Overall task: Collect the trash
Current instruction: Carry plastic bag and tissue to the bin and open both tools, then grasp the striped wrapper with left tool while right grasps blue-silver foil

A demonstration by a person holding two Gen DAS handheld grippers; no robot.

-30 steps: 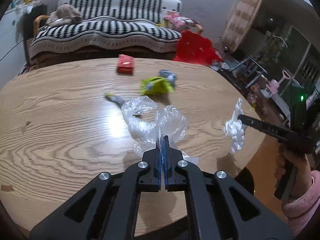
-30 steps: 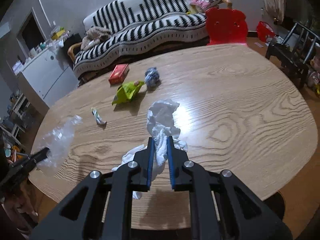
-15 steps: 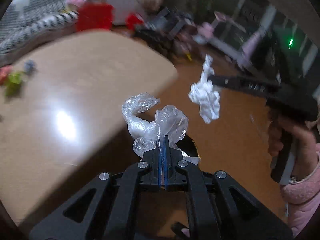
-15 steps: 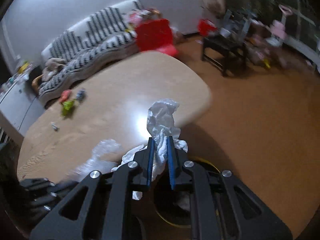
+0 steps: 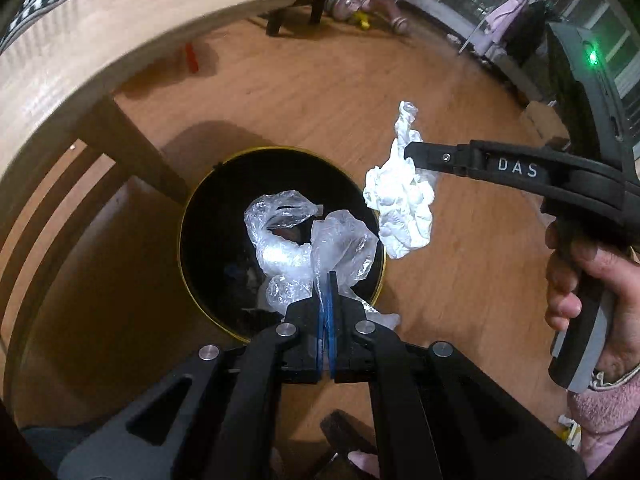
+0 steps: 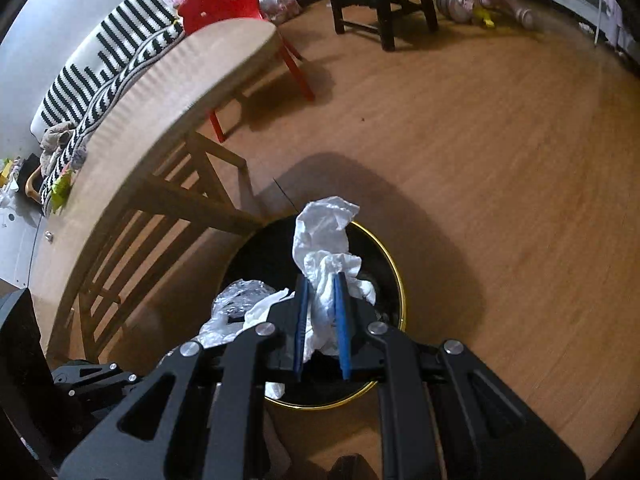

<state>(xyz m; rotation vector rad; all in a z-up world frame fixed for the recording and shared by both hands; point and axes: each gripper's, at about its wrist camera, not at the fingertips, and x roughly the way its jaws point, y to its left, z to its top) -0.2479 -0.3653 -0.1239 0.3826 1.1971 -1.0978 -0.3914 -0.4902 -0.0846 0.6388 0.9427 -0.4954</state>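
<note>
My left tool point(image 5: 326, 280) clamped on crumpled clear plastic film point(image 5: 304, 240), right tool point(image 6: 320, 280) pinching white tissue wad point(image 6: 326, 248). Left load over round black gold-rimmed bin point(image 5: 208, 248); tissue at its 3 o'clock rim.

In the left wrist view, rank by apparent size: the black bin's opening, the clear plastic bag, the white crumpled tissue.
1. black bin opening
2. clear plastic bag
3. white crumpled tissue
The bag and the tissue hang nearer the camera than the bin, so true sizes stay unsure.

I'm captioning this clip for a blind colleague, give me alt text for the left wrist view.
The left gripper, jaws shut, holds crumpled clear plastic above a round black bin with a gold rim on a wooden floor. At right, the right gripper holds a white tissue wad near the bin.
</note>
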